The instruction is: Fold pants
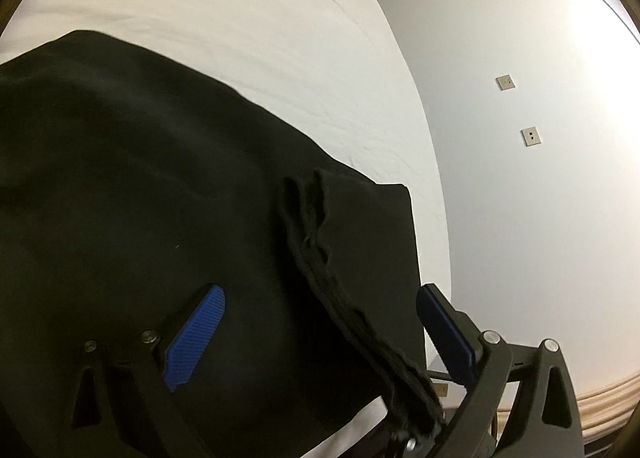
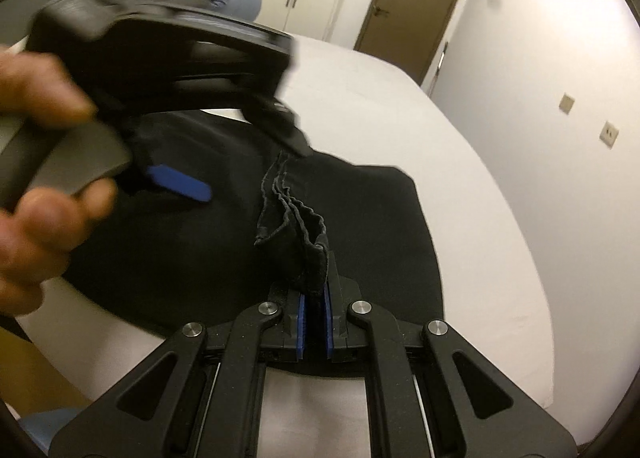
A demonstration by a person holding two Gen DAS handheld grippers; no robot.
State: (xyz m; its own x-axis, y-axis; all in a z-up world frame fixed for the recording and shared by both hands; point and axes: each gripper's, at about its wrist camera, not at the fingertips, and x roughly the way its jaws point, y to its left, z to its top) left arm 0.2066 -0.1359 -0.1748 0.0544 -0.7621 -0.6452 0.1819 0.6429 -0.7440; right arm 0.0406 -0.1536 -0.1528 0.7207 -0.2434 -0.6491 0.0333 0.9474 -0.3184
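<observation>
On white-sheeted bed (image 2: 460, 178): black soft-fabric pants (image 2: 380, 218), partly folded, spread flat. Right claw (image 2: 314, 314) pinched narrow on gathered hem strip (image 2: 304, 218), which rises from jaws away across cloth. Left claw (image 1: 320, 334) spread wide, holding nothing, straddling same strip (image 1: 316, 242) without pad contact; gripped by a hand (image 2: 36, 162). Matte, limp, lightly creased.

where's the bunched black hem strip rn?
Right wrist view, centre: bunched black hem strip clamped in the right gripper, lifted over the black pants on the white bed.
</observation>
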